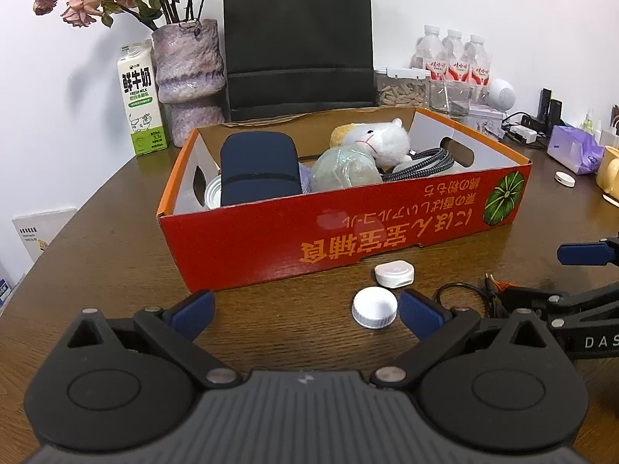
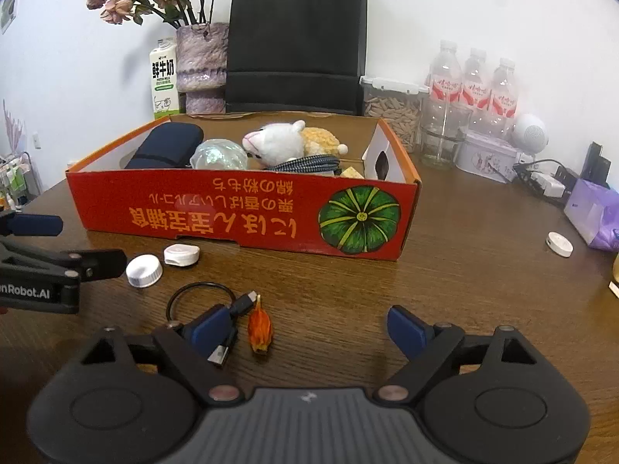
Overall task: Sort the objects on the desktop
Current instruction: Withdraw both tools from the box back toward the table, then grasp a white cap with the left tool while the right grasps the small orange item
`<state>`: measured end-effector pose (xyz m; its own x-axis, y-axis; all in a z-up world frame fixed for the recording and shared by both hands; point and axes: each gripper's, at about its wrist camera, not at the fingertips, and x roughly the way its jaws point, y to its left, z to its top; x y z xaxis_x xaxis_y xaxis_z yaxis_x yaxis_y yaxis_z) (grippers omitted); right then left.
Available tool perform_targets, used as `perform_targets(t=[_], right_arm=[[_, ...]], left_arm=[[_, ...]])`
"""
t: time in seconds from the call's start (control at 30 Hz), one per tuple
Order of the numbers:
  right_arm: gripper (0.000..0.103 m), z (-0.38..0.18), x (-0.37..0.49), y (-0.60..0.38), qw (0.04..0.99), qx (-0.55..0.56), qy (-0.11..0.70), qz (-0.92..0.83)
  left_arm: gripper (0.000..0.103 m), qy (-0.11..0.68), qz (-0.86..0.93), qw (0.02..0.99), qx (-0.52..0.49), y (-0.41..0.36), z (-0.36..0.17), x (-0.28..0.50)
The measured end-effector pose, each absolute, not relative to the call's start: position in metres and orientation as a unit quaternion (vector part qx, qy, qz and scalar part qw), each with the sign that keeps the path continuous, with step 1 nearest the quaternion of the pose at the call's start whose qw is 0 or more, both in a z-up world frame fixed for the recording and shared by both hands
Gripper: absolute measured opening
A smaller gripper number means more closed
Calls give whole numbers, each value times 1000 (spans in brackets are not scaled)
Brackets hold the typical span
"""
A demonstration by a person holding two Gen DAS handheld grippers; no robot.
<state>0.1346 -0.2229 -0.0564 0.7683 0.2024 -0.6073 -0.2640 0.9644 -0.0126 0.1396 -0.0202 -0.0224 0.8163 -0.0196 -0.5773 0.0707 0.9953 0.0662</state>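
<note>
A red cardboard box (image 1: 278,239) (image 2: 232,216) on the brown table holds a navy case (image 1: 259,170), a plush sheep (image 1: 381,139), a clear ball and a braided cable. In front of it lie a white bottle cap (image 1: 374,306) (image 2: 143,270), a white oval case (image 1: 394,273) (image 2: 181,255), a short black USB cable (image 2: 216,309) and a dried orange flower (image 2: 260,328). My left gripper (image 1: 305,315) is open and empty, its right finger beside the cap. My right gripper (image 2: 309,332) is open and empty, its left finger over the cable.
Behind the box stand a black paper bag (image 1: 298,38), a purple vase (image 1: 189,77), a milk carton (image 1: 141,100), water bottles (image 2: 472,85) and a jar. A purple tissue pack (image 2: 592,212), a small white disc (image 2: 559,244) and chargers sit at the right.
</note>
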Motion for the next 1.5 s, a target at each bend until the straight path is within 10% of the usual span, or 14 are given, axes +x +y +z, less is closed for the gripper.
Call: perform_targets(t=[0.43, 0.53, 0.97, 1.5], right_arm=[[39, -60, 136, -226, 935, -35, 322, 145], [13, -61, 133, -223, 935, -42, 317, 156], [13, -61, 132, -219, 935, -48, 313, 159], [13, -61, 132, -218, 935, -51, 312, 158]], left_arm=[[103, 318, -37, 946, 49, -32, -33, 149], [103, 319, -40, 946, 50, -34, -35, 151], [87, 332, -48, 941, 35, -34, -41, 163], [35, 316, -79, 945, 35, -43, -39, 157]])
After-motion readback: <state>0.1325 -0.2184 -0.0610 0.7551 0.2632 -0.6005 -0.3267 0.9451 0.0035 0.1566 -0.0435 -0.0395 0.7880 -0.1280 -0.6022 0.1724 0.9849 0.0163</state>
